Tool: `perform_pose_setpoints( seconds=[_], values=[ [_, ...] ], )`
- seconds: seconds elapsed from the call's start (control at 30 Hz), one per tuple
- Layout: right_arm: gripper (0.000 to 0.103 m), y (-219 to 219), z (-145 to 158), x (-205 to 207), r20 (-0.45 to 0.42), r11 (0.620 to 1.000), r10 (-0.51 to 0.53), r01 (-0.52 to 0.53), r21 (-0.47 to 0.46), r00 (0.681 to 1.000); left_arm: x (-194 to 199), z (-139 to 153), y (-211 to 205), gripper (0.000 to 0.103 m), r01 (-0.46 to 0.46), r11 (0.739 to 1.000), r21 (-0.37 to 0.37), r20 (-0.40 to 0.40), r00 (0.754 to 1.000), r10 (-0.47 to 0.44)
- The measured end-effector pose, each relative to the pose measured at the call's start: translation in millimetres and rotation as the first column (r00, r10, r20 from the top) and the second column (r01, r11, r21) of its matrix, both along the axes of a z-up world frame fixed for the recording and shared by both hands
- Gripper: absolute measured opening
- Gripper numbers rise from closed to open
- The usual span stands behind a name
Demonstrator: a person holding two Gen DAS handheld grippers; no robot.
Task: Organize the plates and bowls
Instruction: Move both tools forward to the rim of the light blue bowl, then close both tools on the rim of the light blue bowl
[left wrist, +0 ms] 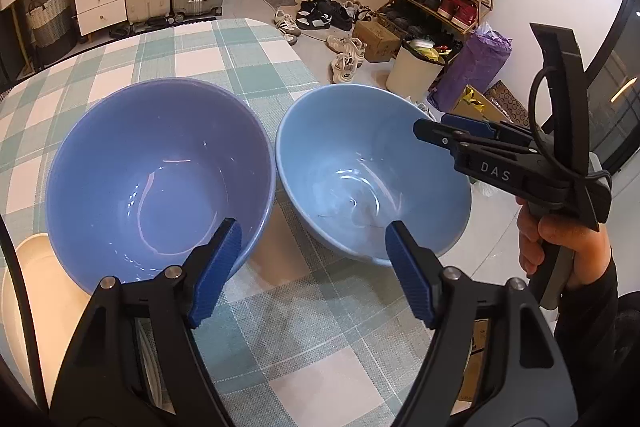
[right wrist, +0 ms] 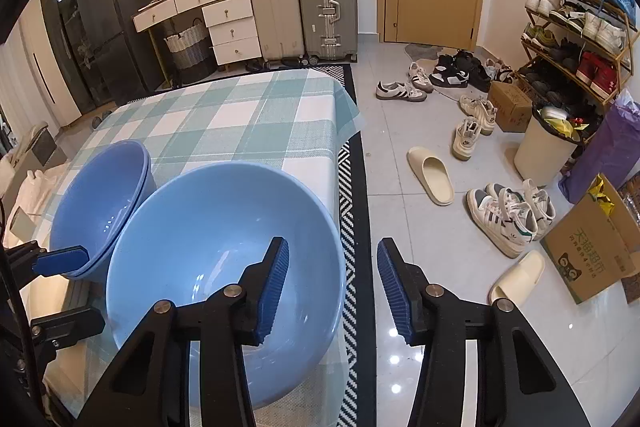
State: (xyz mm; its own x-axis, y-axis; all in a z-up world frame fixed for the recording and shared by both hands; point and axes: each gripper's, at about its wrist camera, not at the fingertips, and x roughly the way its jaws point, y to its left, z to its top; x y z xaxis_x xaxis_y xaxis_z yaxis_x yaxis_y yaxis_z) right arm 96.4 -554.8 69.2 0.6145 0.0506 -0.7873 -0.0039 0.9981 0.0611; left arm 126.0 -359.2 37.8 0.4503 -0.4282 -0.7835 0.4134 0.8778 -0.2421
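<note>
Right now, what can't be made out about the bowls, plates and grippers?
- Cream plate: left wrist view, cut off by the frame edge and the left hand-held gripper.
- Darker blue bowl: possibly two stacked; unclear.
- Right hand-held gripper: pad contact with the light blue bowl rim unclear.

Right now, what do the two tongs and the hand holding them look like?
Both the left tongs and right tongs have black angular arms, silver rivets and ribbed blue pads. Seen from the side, the right one carries white "DAS" lettering and a looped black cable. The hand wears a dark sleeve.
</note>
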Motion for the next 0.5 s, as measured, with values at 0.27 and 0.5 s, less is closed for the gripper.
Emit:
perform_pose_setpoints(
  seconds=[0.27,0.5],
  values=[
    [0.041,1.8,-4.8,5.7,-0.007,1.000,0.008,-0.008,-0.012,1.000,-1.8,-0.5,6.8,0.067,-0.007,1.000,-0.007,-0.011,1.000,0.007],
    [0.040,4.4,-8.6,8.6,-0.007,1.000,0.009,-0.009,-0.016,1.000,-2.7,-0.3,17.9,0.053,-0.031,0.999,-0.018,-0.016,0.999,0.030]
  ],
)
